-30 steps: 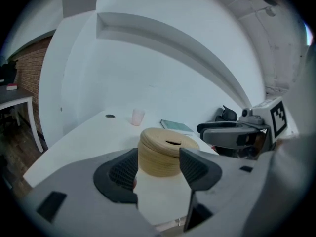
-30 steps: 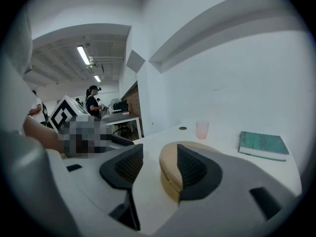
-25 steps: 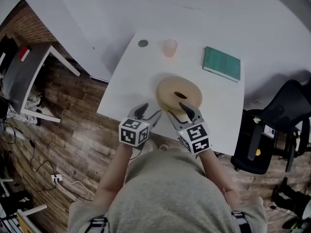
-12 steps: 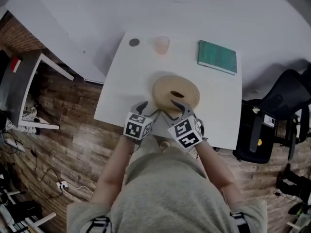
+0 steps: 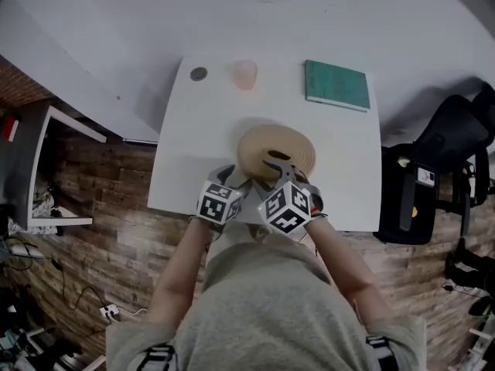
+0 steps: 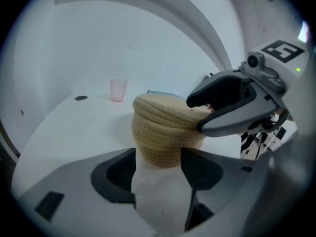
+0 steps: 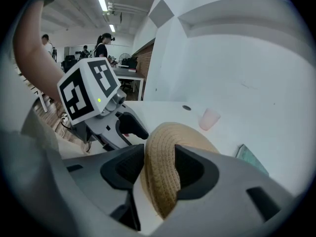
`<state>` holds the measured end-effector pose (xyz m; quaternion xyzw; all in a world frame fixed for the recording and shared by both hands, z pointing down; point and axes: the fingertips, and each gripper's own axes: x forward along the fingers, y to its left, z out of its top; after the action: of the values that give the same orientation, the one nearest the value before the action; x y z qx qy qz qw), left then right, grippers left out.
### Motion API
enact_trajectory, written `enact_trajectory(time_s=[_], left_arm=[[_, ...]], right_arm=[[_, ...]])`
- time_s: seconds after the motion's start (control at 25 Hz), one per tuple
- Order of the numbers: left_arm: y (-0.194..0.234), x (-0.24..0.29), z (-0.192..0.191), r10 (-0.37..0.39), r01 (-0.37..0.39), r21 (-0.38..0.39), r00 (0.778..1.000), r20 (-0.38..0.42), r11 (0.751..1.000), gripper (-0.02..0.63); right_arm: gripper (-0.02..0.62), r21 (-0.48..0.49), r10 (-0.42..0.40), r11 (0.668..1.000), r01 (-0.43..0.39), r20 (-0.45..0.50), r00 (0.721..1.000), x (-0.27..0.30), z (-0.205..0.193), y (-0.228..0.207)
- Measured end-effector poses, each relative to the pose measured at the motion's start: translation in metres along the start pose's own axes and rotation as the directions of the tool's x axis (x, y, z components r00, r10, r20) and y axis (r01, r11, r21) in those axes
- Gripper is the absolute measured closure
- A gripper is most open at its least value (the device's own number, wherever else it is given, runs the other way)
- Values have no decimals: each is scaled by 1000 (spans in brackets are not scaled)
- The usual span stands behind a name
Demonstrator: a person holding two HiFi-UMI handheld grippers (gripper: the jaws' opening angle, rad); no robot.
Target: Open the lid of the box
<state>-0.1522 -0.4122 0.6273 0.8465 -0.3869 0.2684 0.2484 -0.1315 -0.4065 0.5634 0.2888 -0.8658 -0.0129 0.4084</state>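
Box (image 6: 165, 149): round, tan, woven, upright near the front edge of the table (image 5: 193, 130). Lid (image 5: 272, 147): same weave, shallow dome, dark opening at centre, seated on the box. Its near rim stands between the right gripper's (image 7: 159, 169) jaws, both pads touching.

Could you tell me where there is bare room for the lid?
Bare: the left strip of the table between the dark disc and the near edge, and the right side nearer than the green book. Crowded: the near middle, with the left gripper at the woven box, the right gripper on its lid.
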Motion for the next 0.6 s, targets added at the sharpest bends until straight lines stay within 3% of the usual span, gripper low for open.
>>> enact_trajectory(time_s=[0.28,0.6], left_arm=[[-3,9,3,-52,52,30,999,-16,998,348],[-3,13,2,-62,62,19,998,-14,998,348]], right_arm=[[435,-24,5,1000,-6,-32,999,6,-3,0],[464,-70,17,997,-20,-39,999,7,-3,3]])
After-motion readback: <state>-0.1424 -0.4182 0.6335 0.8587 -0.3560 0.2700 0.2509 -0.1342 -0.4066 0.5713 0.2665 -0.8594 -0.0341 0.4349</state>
